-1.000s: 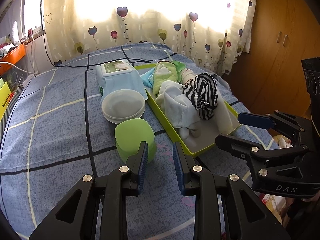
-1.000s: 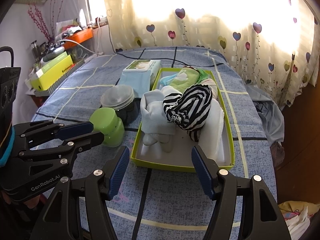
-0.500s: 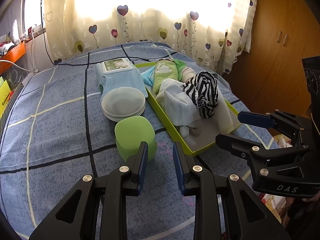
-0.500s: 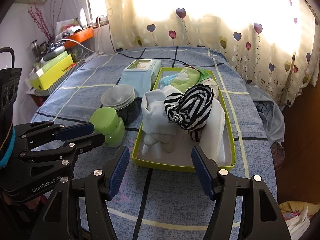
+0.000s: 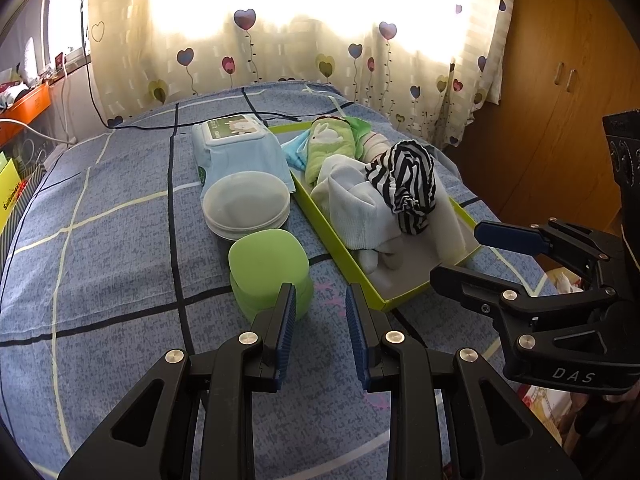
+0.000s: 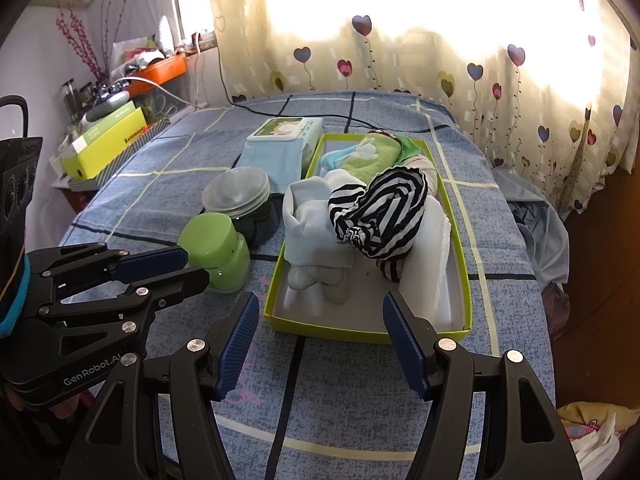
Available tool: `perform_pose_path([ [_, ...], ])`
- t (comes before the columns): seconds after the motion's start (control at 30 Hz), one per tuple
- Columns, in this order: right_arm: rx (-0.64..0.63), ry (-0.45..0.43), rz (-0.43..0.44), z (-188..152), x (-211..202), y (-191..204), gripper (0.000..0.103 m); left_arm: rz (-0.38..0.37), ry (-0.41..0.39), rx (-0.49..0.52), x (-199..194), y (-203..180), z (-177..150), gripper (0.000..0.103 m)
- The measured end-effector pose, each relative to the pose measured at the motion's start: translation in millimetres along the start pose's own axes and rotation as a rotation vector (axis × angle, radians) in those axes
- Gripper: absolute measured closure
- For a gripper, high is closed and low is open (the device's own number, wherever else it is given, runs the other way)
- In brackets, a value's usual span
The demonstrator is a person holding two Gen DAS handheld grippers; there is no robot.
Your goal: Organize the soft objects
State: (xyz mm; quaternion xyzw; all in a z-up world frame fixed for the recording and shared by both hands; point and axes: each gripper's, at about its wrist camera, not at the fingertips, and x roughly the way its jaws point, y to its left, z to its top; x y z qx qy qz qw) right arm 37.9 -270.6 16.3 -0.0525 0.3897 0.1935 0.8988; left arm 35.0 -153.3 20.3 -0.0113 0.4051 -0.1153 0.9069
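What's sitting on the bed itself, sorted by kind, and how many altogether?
Green lidded jar: 1
Stack of clear bowls: 1
Pack of wipes: 1
Lime tray of soft clothes: 1
Black cable: 1
Total: 5

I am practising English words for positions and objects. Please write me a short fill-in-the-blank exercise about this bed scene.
1. The black-and-white striped cloth lies inside the green ____.
2. The stack of clear bowls sits between the wipes pack and the green ____.
3. The right gripper is ____ and holds nothing.

Missing words: tray; jar; open
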Motion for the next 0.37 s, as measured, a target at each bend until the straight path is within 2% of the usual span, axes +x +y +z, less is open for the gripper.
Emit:
perform_pose_path([
  [0.37, 0.0, 0.0, 0.001, -1.2, 0.0, 0.2, 0.038, -0.015, -0.002, 0.003, -0.8, -0.8, -0.6, 0.076],
])
